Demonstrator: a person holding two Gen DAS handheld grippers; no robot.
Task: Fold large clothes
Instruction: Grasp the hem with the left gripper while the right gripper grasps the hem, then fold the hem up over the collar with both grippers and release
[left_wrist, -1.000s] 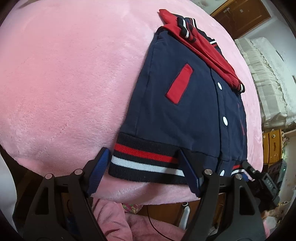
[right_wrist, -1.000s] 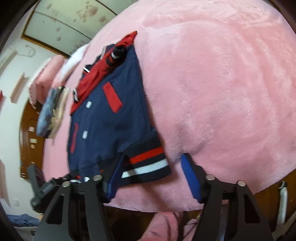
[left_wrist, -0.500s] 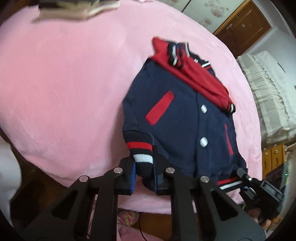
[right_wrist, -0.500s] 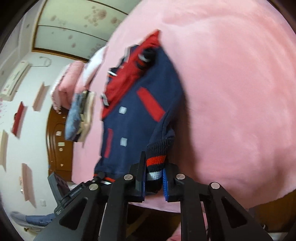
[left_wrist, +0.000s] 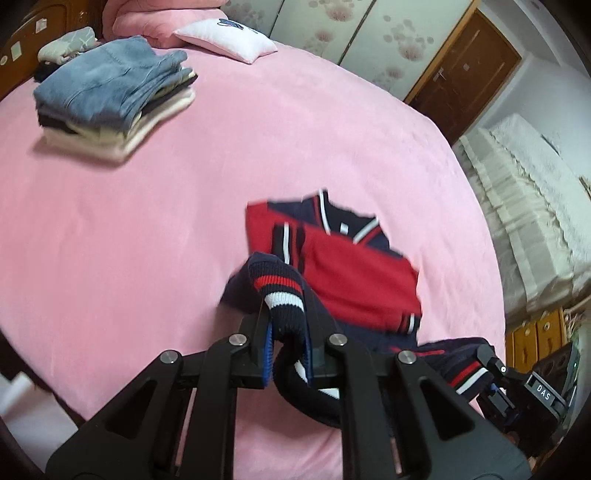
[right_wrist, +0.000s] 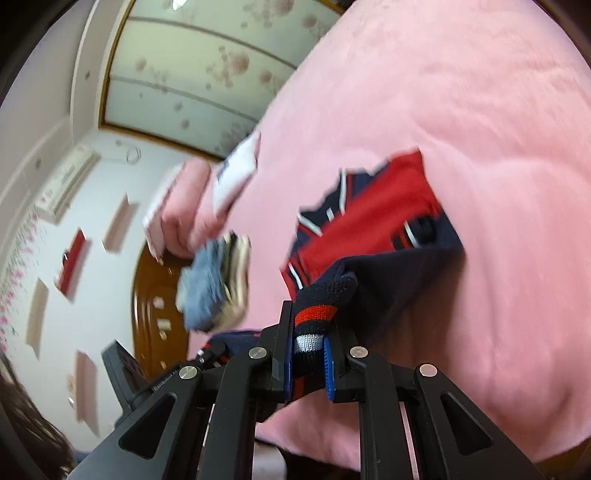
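Note:
A navy varsity jacket with red sleeves folded across it lies on the pink bed. My left gripper is shut on one corner of its striped knit hem, held up above the jacket's body. In the right wrist view my right gripper is shut on the other hem corner, with the navy cloth hanging from it over the jacket. The right gripper also shows at the lower right of the left wrist view. The lifted hem hides the jacket's lower front.
A stack of folded clothes sits at the bed's far left, with a white pillow behind it. The stack appears blurred in the right wrist view. A white-covered piece of furniture stands beyond the bed's right edge.
Both grippers went from open around the hem to shut on its corners. They then rose and carried the hem off the bed toward the collar.

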